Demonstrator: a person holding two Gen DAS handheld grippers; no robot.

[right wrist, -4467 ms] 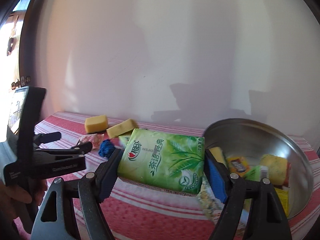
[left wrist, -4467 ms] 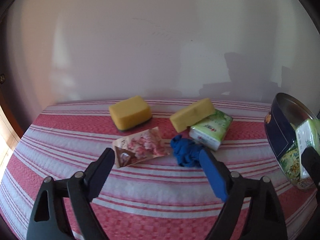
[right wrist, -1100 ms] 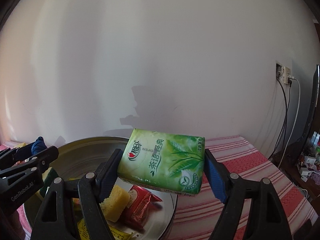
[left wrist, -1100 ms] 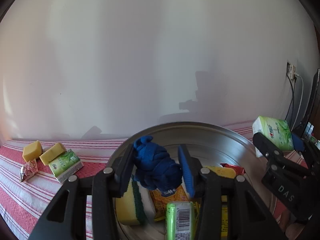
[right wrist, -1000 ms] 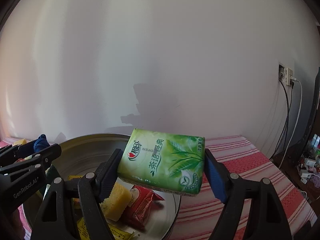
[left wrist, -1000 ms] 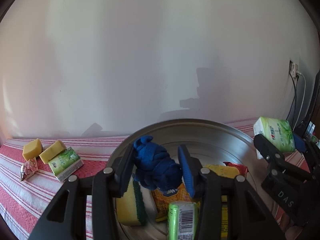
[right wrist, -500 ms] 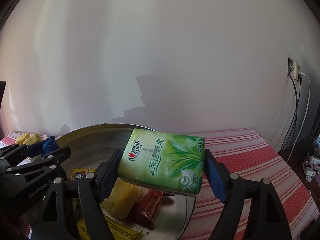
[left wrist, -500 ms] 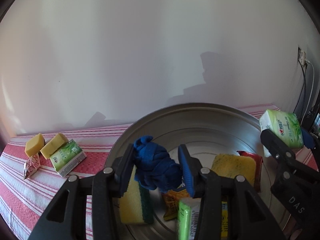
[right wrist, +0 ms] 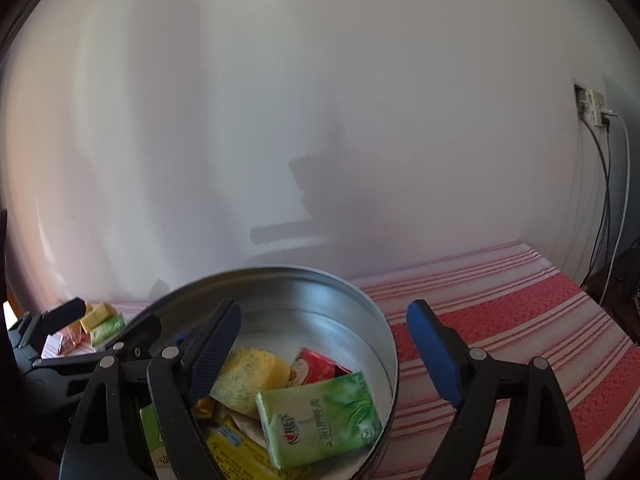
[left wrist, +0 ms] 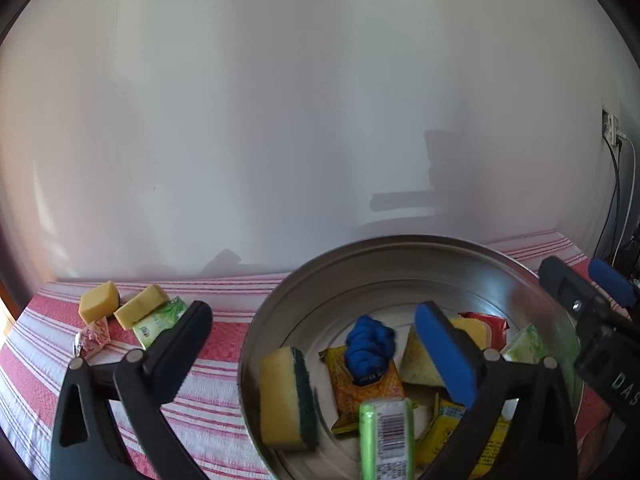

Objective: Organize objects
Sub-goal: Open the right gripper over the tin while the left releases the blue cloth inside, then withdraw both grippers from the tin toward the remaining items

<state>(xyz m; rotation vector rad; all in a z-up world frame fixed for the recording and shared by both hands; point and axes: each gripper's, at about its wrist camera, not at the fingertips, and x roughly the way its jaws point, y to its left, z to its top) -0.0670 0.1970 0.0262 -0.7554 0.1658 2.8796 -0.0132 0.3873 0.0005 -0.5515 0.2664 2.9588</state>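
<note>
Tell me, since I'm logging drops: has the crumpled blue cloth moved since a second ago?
Yes. The crumpled blue cloth dropped from the left tongs, which just opened, into the round metal tin.

Both claws, left claw (left wrist: 316,350) and right claw (right wrist: 324,354), have just been opening, nothing between their jaws.

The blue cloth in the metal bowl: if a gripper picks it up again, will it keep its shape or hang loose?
The blue cloth lies crumpled in soft folds on a yellow packet, so it probably flops and sags. It looks light for its bulk. It seems unlikely to roll or slip.
</note>
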